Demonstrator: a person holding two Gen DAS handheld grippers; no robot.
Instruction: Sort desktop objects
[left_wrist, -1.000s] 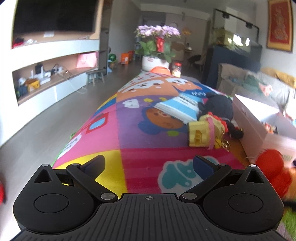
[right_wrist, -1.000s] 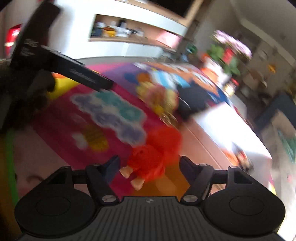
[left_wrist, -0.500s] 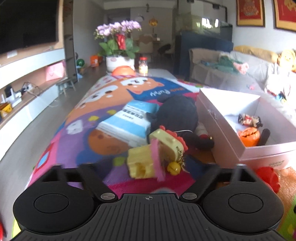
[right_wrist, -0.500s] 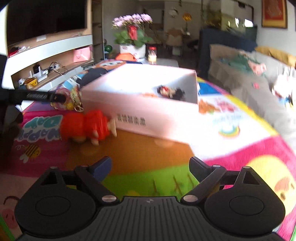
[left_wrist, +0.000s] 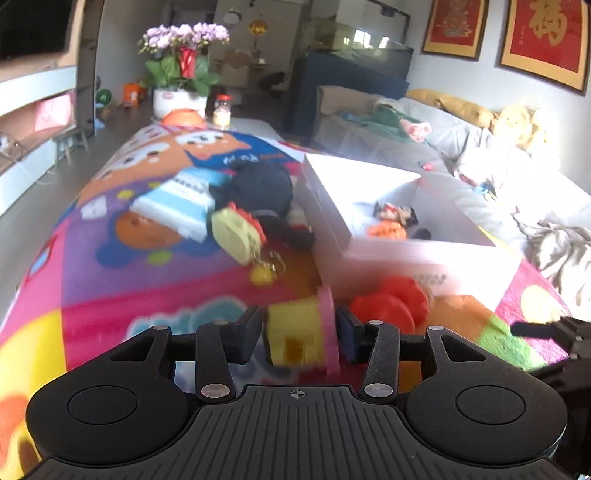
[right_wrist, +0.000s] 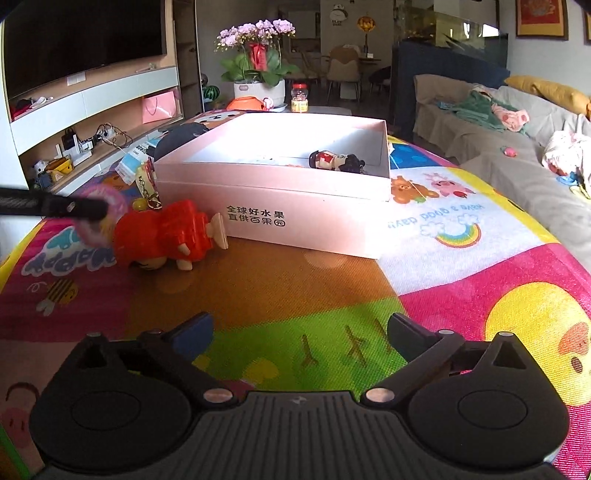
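- The left gripper (left_wrist: 300, 334) had its jaws pinched on a yellow block-shaped toy with a pink band (left_wrist: 301, 334), gripping it from both sides, low over the colourful cartoon-printed play mat (left_wrist: 110, 280).
- In the left wrist view a yellow keychain charm (left_wrist: 263, 274) with a metal clasp lay on the mat just ahead of the held toy, near a second yellow toy with a red fringe (left_wrist: 238, 234); motion blur left it unclear whether the charm belonged to either one.
- The right gripper (right_wrist: 300, 330) hovered over the green and brown part of the mat with its jaws spread wide and nothing between them.
- A red plastic figure toy (right_wrist: 166, 234) lay on its side on the mat, touching or nearly touching the front wall of the open pale pink cardboard box (right_wrist: 295, 221).
- Inside the box, a small black-and-red doll figure (right_wrist: 336, 161) and an orange toy (left_wrist: 388, 230) were already put away.
- Judging by this, the step in hand was carrying the yellow toy to the box, with sorting partly done.
- The next move called for lifting the toy clear of the box's near wall, bringing it over the open inside and letting go there.
- The red figure sat close to the right gripper's path and looked like the likely next pick.
- A black plush toy (left_wrist: 258, 184) and a blue-and-white packet (left_wrist: 177, 206) remained on the mat beyond.
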